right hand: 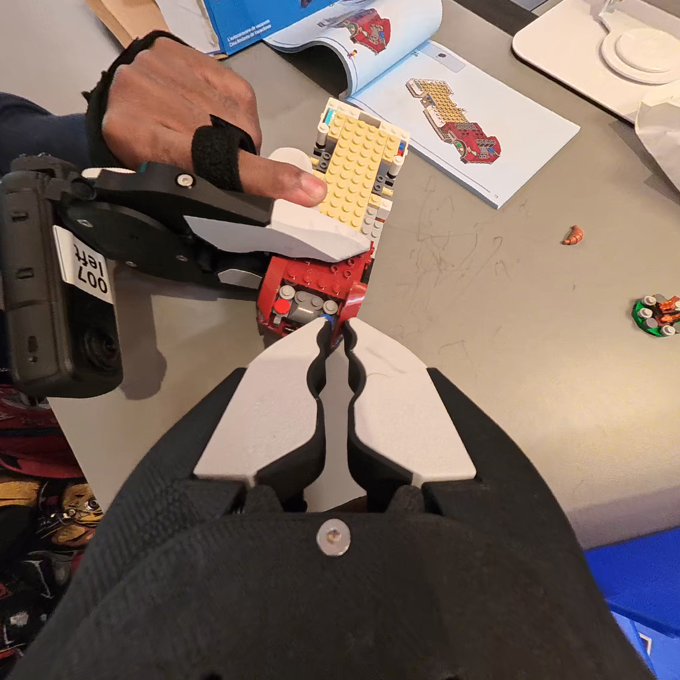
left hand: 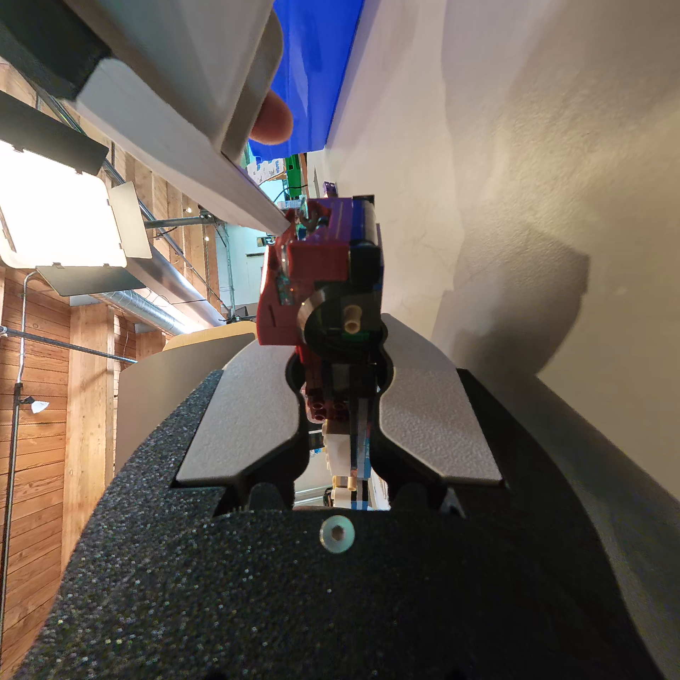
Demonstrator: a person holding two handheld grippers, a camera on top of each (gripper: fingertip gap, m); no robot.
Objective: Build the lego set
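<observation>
Left wrist view: the left gripper [left hand: 340, 353] clamps the brick-built vehicle model [left hand: 323, 279], pads pressed on both flanks, beside the grey table [left hand: 515, 147]; the other gripper's tip touches its red front.

Right wrist view: the model [right hand: 353, 173] lies on the table [right hand: 478, 331]. The right gripper [right hand: 336, 325] is nearly closed, pinching the thin red fender panel [right hand: 355, 298]. Judged light, rigid, but prone to shedding parts; hold it by the body.

One brick model [right hand: 353, 206]; one booklet [right hand: 460, 121]; two tools [right hand: 335, 323].
</observation>
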